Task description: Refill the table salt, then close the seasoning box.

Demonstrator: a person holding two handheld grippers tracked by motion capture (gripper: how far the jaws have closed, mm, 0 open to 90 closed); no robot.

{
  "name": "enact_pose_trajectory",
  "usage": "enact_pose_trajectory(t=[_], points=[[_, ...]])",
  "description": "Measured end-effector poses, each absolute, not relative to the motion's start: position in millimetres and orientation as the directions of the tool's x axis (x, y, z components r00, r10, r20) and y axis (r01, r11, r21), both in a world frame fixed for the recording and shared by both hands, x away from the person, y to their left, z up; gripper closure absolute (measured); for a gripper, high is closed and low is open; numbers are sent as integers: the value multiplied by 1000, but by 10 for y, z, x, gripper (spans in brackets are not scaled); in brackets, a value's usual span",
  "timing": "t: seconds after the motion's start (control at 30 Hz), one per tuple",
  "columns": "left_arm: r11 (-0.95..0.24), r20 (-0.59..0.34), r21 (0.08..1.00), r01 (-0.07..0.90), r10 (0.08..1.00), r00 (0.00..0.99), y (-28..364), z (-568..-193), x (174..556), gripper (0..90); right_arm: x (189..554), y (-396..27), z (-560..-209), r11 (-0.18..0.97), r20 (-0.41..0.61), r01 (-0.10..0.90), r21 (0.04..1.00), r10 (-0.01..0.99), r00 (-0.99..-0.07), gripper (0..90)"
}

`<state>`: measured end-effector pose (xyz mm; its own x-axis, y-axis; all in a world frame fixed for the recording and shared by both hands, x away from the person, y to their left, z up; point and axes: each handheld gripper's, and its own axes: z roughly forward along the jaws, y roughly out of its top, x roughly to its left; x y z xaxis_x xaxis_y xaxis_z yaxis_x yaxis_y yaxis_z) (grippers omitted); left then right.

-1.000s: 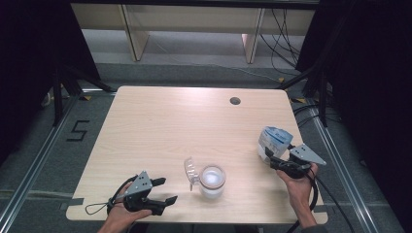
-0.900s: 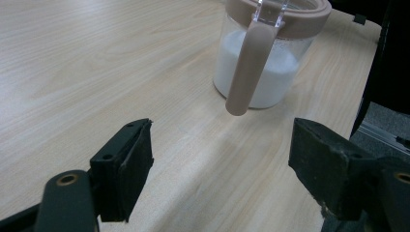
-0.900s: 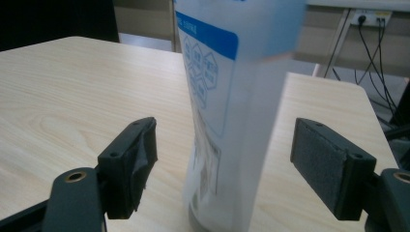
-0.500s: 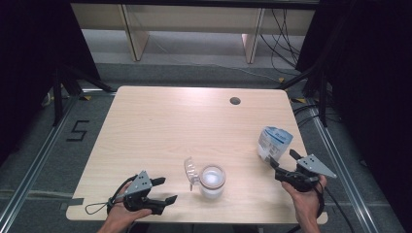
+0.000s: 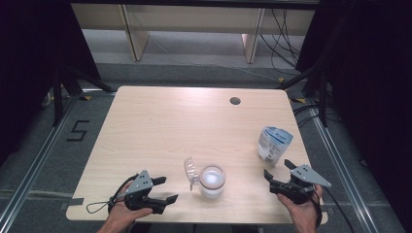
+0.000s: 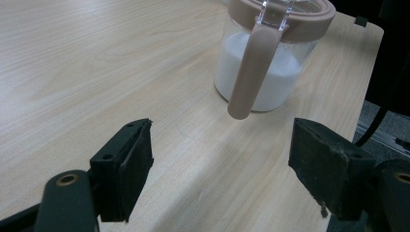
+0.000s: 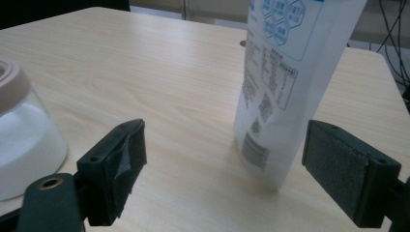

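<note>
A glass jar with a beige rim holds white powder and stands near the table's front edge, its clear lid flipped open to the left. My left gripper rests open to the left of it. In the left gripper view the jar stands just beyond the open left gripper. A white and blue pouch stands upright at the right. My right gripper sits just short of it; its jaws have just been opening, with nothing between them. In the right gripper view the pouch stands free beyond the pads of the right gripper, and the jar shows at the left.
The light wooden table has a round cable hole near its far right. The pouch stands close to the table's right edge. Dark floor with metal rails and cables surrounds the table.
My right gripper has drawn back from the pouch toward the near edge, and the pouch stays standing on its own. The left gripper and the jar have not moved.
</note>
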<state>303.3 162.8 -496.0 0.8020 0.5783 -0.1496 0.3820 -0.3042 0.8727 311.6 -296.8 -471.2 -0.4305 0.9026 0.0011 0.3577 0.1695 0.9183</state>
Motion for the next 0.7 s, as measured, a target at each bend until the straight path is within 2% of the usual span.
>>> enact_pose_trajectory(t=[0.3,0.43,0.7], points=[[-305,-153,873,382,572,806,1610,-4960,3047,231,2970,-2911,-4764,221,-17,377,899,879,-476,158],[-310,-147,873,377,569,809,1609,-4959,3050,231,2911,-2859,-4793,225,15,425,877,870,-492,158],[-292,-162,871,396,590,791,1614,-4952,3037,231,2846,-2837,-4824,258,21,449,855,849,-529,159]])
